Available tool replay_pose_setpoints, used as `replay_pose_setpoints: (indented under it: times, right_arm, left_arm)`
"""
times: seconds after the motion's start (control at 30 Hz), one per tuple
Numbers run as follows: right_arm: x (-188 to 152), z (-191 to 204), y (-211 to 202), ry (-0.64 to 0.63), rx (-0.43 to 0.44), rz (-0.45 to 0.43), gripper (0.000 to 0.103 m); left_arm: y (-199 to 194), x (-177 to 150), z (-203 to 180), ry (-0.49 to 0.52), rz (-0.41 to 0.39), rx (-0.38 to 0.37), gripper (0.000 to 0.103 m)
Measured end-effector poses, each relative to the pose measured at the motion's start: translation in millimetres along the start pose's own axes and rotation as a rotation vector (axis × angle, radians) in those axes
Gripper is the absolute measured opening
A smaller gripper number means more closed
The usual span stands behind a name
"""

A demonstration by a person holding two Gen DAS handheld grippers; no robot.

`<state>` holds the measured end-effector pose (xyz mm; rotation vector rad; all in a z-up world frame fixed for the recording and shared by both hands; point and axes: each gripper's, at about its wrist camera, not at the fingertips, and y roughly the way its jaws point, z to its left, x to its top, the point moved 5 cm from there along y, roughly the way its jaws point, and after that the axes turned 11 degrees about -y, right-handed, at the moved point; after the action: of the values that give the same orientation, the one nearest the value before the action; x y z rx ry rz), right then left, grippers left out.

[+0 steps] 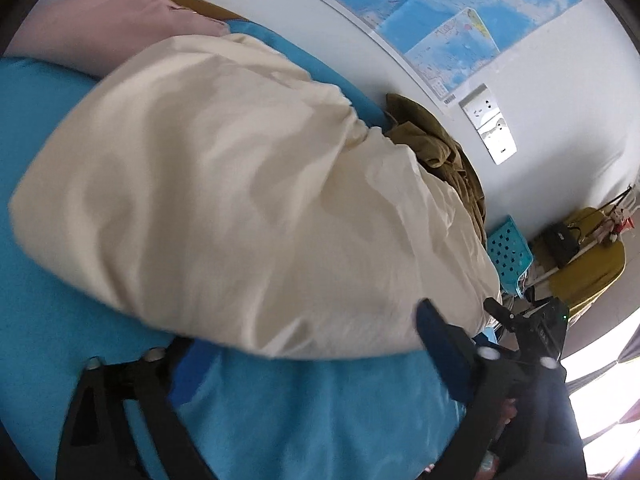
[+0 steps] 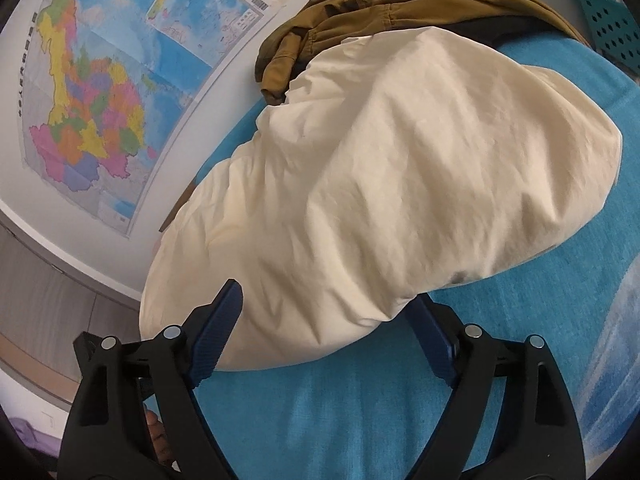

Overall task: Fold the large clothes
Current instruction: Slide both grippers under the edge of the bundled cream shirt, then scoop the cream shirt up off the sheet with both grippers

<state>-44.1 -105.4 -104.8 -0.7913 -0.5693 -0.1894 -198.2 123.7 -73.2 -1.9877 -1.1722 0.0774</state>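
- The cream garment (image 1: pixel 248 208) (image 2: pixel 392 184) is large, plain, of thin creased cloth, already folded into a thick rounded bundle.
- It lies flat on the turquoise bed sheet (image 1: pixel 304 412) (image 2: pixel 360 412), its near edge a smooth fold, its far end gathered and puckered.
- That far end rests against a crumpled olive-brown garment (image 1: pixel 436 148) (image 2: pixel 384 0), heaped unfolded at the bed's edge by the wall.

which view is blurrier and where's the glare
Left wrist view: motion blur smears the cream folded garment and the left gripper; window glare blows out the lower right corner. Right wrist view: sharper, fabric creases on the garment and the colourful wall map are crisp, lighting even; fisheye bends the wall edges in both.
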Motion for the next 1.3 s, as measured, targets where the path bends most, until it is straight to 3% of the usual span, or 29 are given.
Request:
replay_pose_setpoints:
  times: [0.13,0.27,0.4,0.67,0.7,0.83,0.9,1.07,1.13,1.2,1.27,1.3]
  right_arm:
    - [1.0,1.2,1.3,0.005,-0.012,-0.017,0.083]
    - [2.4,4.5,4.6,0.003,-0.054,-0.046,0.084]
    - [5.7,10.0,11.9,-0.022,-0.057,-0.057,0.096]
    - [16.3,12.6,24.8,-0.01,-0.08,-0.104,0.095]
    - [17.8,12.8,25.6,-0.004,-0.075,-0.112,0.093]
    - [22.6,7.6,29.3,-0.006,-0.103,-0.118,0.067]
    - [24.2,-1.2,29.0,0.047,-0.076,-0.124,0.066]
    - [28.5,-6.1,29.6,0.116,-0.027,-0.14,0.076]
    - [30.1,-0.7,32.9,0.108,-0.035,-0.139,0.089]
    - [33.0,3.9,37.4,0.114,-0.044,-0.142,0.09]
    - [36.1,1.3,38.6,0.15,-0.04,-0.155,0.076]
    - [36.2,-1.3,39.9,0.151,-0.06,-0.147,0.061]
  left_arm:
    - [9.1,1.9,-7.5,0.039,-0.022,0.067,0.096]
    - [11.5,7.2,-6.3,0.013,-0.023,0.054,0.096]
    - [13.2,11.2,-5.0,0.002,-0.019,0.041,0.096]
    - [19.2,20.5,-6.0,-0.026,-0.013,0.019,0.096]
    - [19.7,22.9,-5.0,-0.043,-0.011,0.008,0.096]
    - [21.0,31.3,-2.2,-0.086,-0.011,-0.019,0.095]
    - [22.1,33.6,-1.4,-0.081,-0.022,0.012,0.083]
    - [22.6,40.1,4.4,-0.133,-0.011,-0.019,0.079]
    - [23.6,42.0,4.5,-0.157,-0.004,-0.05,0.085]
    - [24.8,44.0,2.0,-0.152,0.002,-0.042,0.086]
    - [26.3,46.5,0.4,-0.147,-0.001,-0.032,0.084]
    - [27.4,47.5,0.1,-0.143,-0.003,-0.022,0.082]
